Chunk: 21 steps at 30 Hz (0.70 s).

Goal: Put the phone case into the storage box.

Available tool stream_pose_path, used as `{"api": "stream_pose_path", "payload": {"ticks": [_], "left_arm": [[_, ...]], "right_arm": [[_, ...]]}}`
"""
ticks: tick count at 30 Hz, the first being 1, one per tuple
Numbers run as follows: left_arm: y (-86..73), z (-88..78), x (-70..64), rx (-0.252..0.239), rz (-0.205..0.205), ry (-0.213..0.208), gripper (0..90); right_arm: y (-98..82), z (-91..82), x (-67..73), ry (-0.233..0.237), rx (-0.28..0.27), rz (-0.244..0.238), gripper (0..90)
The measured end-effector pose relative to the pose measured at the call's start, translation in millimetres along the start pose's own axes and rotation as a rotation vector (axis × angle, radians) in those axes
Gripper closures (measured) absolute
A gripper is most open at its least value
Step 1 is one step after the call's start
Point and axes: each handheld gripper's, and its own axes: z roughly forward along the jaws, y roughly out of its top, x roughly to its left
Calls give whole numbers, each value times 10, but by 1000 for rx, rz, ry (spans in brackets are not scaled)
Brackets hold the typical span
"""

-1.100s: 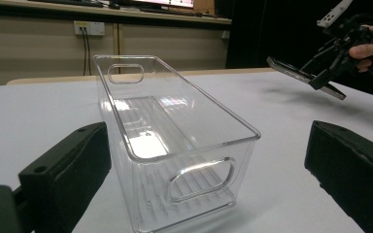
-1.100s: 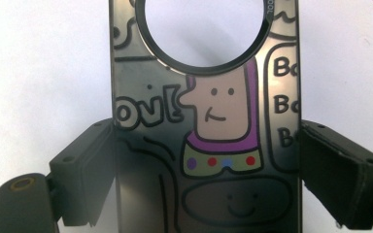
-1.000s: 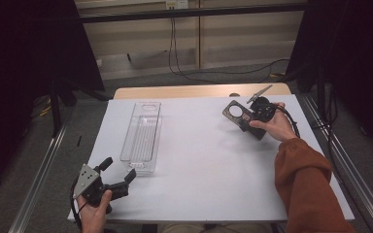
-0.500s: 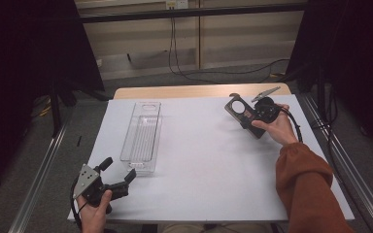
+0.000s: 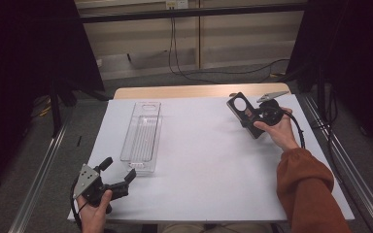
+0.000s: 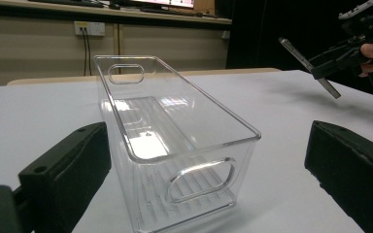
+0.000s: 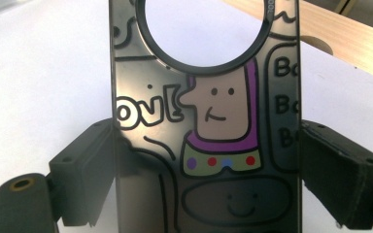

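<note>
The phone case (image 7: 209, 121) is a dark, see-through shell with a large round hole near its top end. A cartoon is drawn on it in black outline: a tan face with a big nose, a purple hood, and a pale green collar set with purple, red and blue dots, above a rounded shape with a small smile. Bubble letters left of the face read roughly "ovl", and "Bo" repeats down the case's other edge, cut off.

The right gripper (image 5: 261, 116) holds the case by its long edges, the jaws closed against either side of it. It is lifted off the white sheet (image 5: 209, 165), tilted, near the sheet's far right corner, well apart from the clear bin (image 5: 143, 137).

The bin is a long, empty plastic box with ribbed floor and an oval handle hole in each end wall; it lies left of the case on the sheet. Just in front of the bin's near end, the left gripper (image 5: 118, 175) rests with its jaws spread wide and nothing between them. Beyond the sheet's far edge shows a strip of wooden table (image 5: 184, 91).
</note>
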Motion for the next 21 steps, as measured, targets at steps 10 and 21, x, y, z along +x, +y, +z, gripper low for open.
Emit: {"api": "stream_pose_path", "payload": {"ticks": [10,21], "left_arm": [[3,1,1,0,8,-3,30],[6,3,10,-3,-6,-2,27]], "right_arm": [[-100,-110,2,29,-149,52,121],[-212,-180,30,63,-249,86,121]]}}
